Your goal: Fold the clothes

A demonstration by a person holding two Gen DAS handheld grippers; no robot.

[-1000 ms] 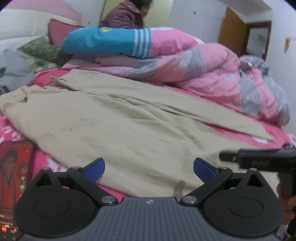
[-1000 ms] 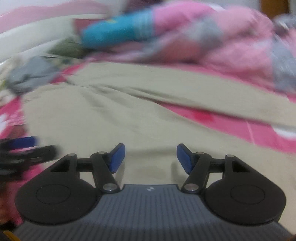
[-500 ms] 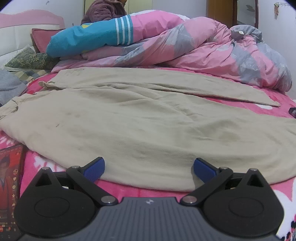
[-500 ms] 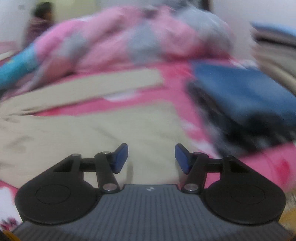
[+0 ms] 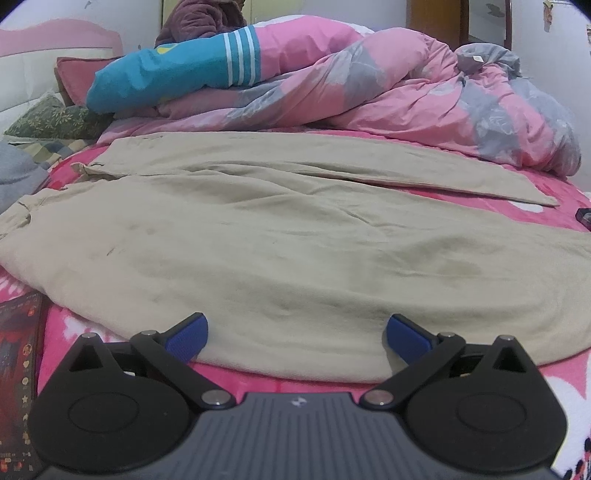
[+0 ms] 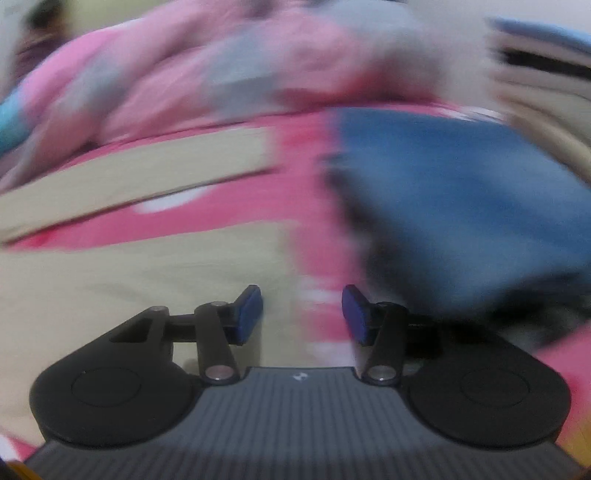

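A pair of beige trousers (image 5: 280,236) lies spread flat across the pink bed, one leg reaching far right. My left gripper (image 5: 295,334) is open, hovering at the near hem of the trousers with the cloth's edge between its blue pads (image 5: 186,338) but untouched. In the blurred right wrist view my right gripper (image 6: 301,314) hangs over the right end of the beige trousers (image 6: 140,269), beside the pink sheet. Its jaws are closing, with nothing between them.
A pink and grey quilt (image 5: 388,96) and a blue-pink garment (image 5: 177,74) are heaped at the back. A folded blue garment (image 6: 461,199) lies to the right with stacked clothes (image 6: 539,74) behind it. A phone (image 5: 18,369) rests at the left edge. A person (image 5: 199,18) sits beyond the quilt.
My right gripper swept far to the right, from the trousers' middle to their right end near the blue garment, its jaws narrowing. The left view levelled out and the right gripper left it.
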